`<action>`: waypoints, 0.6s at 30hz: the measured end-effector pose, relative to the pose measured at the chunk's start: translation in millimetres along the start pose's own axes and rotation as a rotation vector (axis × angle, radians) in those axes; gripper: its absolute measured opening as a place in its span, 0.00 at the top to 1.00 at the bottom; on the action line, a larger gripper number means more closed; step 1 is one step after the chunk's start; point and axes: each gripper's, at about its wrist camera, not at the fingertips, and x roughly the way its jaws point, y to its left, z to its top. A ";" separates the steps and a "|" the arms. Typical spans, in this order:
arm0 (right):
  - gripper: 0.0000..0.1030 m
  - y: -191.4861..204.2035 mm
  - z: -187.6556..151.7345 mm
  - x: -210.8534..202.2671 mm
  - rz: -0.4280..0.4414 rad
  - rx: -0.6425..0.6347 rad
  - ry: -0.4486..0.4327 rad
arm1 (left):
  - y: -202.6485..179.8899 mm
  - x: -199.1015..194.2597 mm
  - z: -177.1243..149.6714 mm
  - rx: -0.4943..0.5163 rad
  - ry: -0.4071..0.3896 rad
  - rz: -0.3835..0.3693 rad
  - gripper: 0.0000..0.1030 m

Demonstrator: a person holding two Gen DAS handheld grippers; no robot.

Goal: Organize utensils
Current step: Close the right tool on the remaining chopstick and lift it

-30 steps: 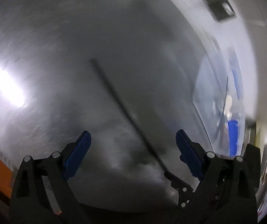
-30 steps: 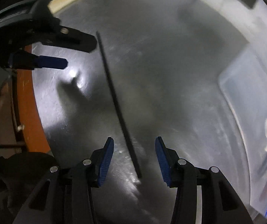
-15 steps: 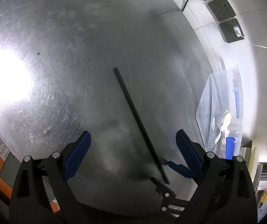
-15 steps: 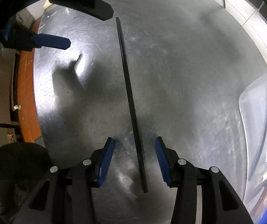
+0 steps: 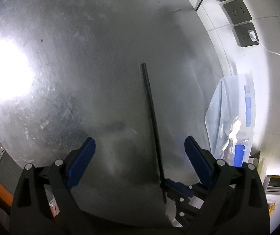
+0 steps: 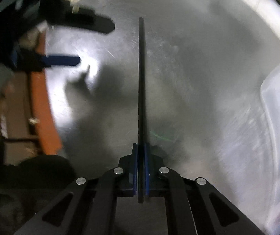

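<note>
A pair of thin black chopsticks [image 5: 149, 105] lies on the steel table [image 5: 71, 39]. In the right wrist view the chopsticks [image 6: 141, 78] run straight up from my right gripper [image 6: 140, 146]. Its jaws are closing, and the blue pads press the near end of the sticks between them. My left gripper [image 5: 139, 140] stands wide open a little above the table, with nothing touching its pads; the sticks pass under its right side. The left wrist view also shows the right gripper's blue fingertips [image 5: 174, 186] on the sticks' near end.
A clear plastic box [image 5: 214, 105] stands at the right by the wall, with a white spoon and blue-handled utensils inside. Wall sockets [image 5: 236, 11] with cables sit above it. The table's orange front edge [image 6: 42, 101] runs at the left, under the left gripper [image 6: 95, 43].
The right gripper's jaws have gone from open around the chopsticks to shut on their near end. The sticks have swung to point straight along the right gripper. The left gripper stayed open.
</note>
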 end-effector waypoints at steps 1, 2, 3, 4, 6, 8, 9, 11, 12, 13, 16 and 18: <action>0.93 -2.7 -0.3 -3.1 0.033 0.019 0.001 | -0.7 1.2 -0.8 0.000 0.004 -0.005 0.15; 0.93 -6.9 -0.9 -8.4 0.085 0.052 -0.004 | -2.2 3.1 -1.9 0.000 0.010 -0.012 0.15; 0.93 -10.6 -1.7 -13.3 0.138 0.082 -0.008 | -4.2 5.4 -2.8 0.002 0.015 -0.016 0.15; 0.93 -12.5 -2.1 -16.1 0.171 0.095 -0.007 | -7.0 7.9 -3.9 0.009 0.023 -0.018 0.15; 0.93 -15.2 -3.7 -23.1 0.223 0.124 -0.014 | -14.9 14.9 -7.1 0.032 0.041 -0.028 0.15; 0.93 -15.0 -6.4 -27.8 0.251 0.145 -0.015 | -19.8 20.8 -9.8 0.037 0.055 -0.039 0.15; 0.93 -13.3 -7.1 -29.5 0.254 0.144 -0.015 | -21.4 23.8 -11.2 0.036 0.064 -0.044 0.15; 0.93 -10.3 -10.0 -35.2 0.266 0.138 -0.020 | -22.9 29.5 -13.8 0.031 0.082 -0.059 0.15; 0.93 -8.1 -10.8 -36.6 0.274 0.132 -0.018 | -23.8 32.4 -14.5 0.029 0.093 -0.062 0.15; 0.93 -5.4 -12.3 -37.3 0.277 0.126 -0.019 | -24.2 34.5 -15.7 0.031 0.100 -0.063 0.15; 0.93 -0.4 -9.8 -40.9 0.269 0.119 -0.022 | -25.6 34.5 -17.7 0.032 0.089 -0.069 0.17; 0.93 2.6 -8.4 -40.3 0.249 0.116 -0.022 | -25.7 32.4 -19.3 0.030 0.073 -0.072 0.38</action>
